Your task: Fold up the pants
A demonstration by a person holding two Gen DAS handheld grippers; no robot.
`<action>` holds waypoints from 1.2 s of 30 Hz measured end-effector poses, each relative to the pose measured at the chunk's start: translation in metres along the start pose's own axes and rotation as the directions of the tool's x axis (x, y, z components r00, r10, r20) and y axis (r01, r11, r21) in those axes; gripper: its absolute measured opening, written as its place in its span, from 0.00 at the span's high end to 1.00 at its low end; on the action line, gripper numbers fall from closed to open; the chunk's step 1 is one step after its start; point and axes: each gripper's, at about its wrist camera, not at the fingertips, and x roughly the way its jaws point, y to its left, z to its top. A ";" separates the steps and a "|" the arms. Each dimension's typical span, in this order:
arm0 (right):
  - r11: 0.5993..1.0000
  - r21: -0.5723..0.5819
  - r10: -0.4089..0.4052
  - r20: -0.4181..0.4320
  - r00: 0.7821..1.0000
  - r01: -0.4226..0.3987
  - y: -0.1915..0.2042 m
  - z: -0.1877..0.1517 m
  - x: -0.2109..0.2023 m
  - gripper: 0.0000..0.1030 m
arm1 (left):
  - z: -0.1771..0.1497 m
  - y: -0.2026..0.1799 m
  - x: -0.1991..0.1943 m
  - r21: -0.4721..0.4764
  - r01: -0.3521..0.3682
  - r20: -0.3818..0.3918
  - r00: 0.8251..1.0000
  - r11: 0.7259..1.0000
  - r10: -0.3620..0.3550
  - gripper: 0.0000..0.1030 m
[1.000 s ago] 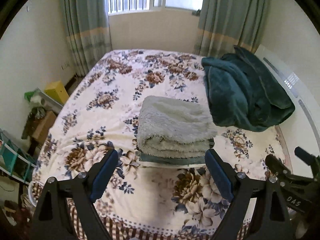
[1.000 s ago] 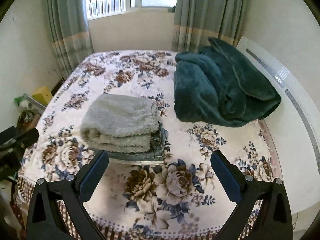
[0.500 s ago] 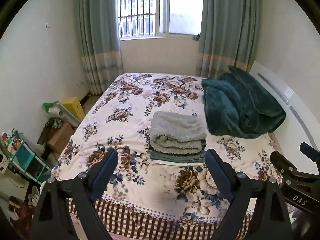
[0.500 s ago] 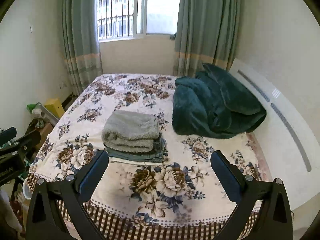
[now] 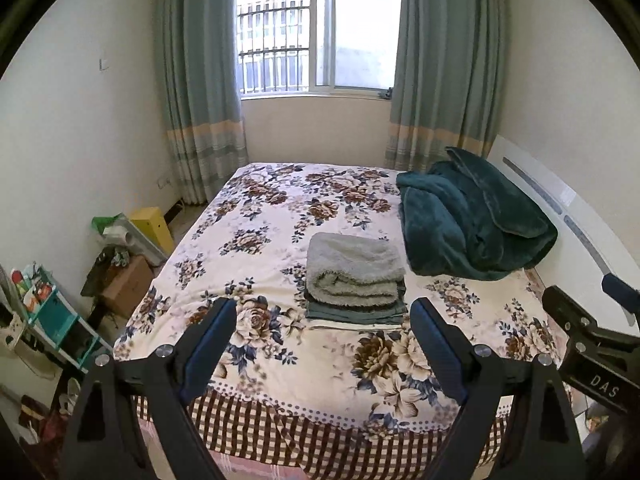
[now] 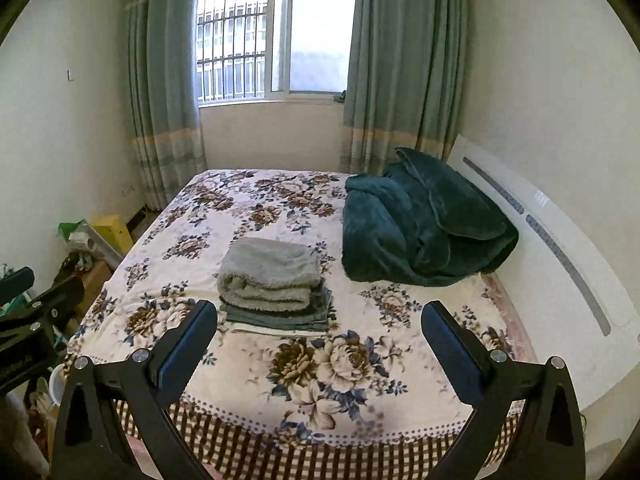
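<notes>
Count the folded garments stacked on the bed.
3 visible: a fluffy grey garment on top, a dark green-grey one beneath it, and a pale layer peeking out at the bottom front. More could be hidden within the stack.

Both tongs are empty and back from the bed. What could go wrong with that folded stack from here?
The fluffy grey pants sit on a thinner dark folded garment, so they might slide or unfold if nudged. The stack lies close to the green blanket, which could snag on reaching in.
</notes>
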 end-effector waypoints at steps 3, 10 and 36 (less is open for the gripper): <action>1.000 -0.007 0.003 -0.004 1.000 -0.003 0.002 -0.001 0.000 0.00 | -0.002 0.001 -0.001 0.001 -0.016 0.010 1.000 1.000 0.016 0.03; 1.000 -0.015 0.005 0.000 1.000 -0.005 0.004 0.000 0.003 0.00 | -0.004 0.006 -0.007 -0.004 -0.046 0.040 0.998 0.999 0.047 0.00; 0.999 -0.014 0.034 0.014 0.999 -0.034 0.002 0.008 -0.001 0.00 | -0.005 0.013 -0.023 0.001 -0.067 0.068 0.995 0.998 0.066 0.00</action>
